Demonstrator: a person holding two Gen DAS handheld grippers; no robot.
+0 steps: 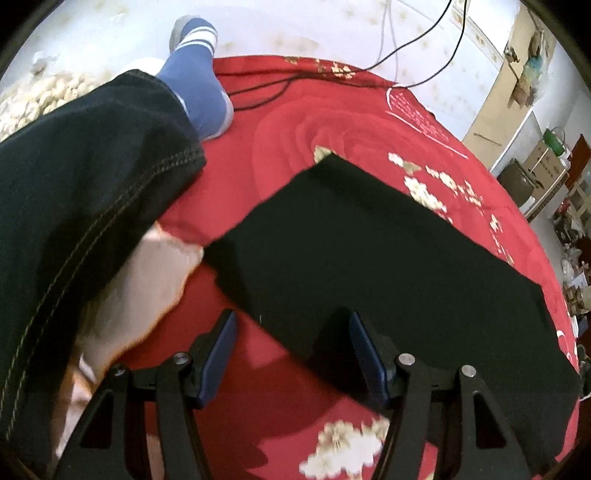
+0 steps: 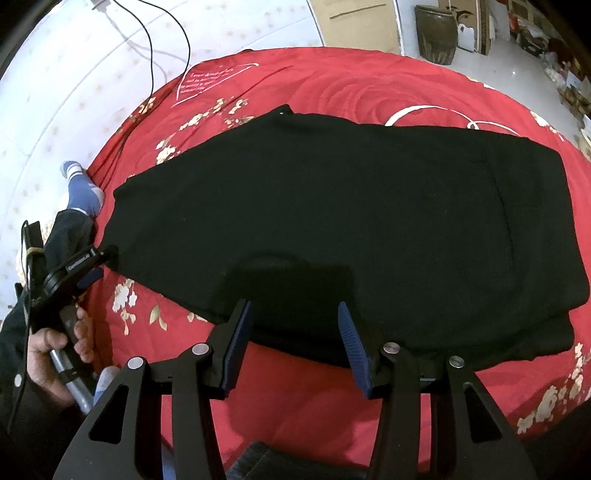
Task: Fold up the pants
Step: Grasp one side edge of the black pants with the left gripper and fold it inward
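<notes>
Two blue-padded fingers of the left gripper [image 1: 291, 354] stand wide apart in the left wrist view and hold nothing; they hover at the near edge of the black pants [image 1: 388, 266], which lie flat on a red quilt [image 1: 295, 122] with a rose pattern. The risk I see here is that this gripper catches only the top layer at the leg end, so the layers slide apart and the fold comes out crooked; the person's own leg in dark jeans [image 1: 74, 184] and the blue sock [image 1: 199, 85] are near and could press on the quilt and pull it. In the right wrist view the right gripper [image 2: 295, 341] is also wide open and empty, just at the near hem of the pants [image 2: 351, 206], which seem already doubled lengthwise, the waist end to the right. A soft quilt can be pinched together with the cloth. Black cables [image 2: 166, 40] run over the pale floor [image 2: 55, 92] beyond, and a dark jar [image 2: 436, 33] stands by the wall.
</notes>
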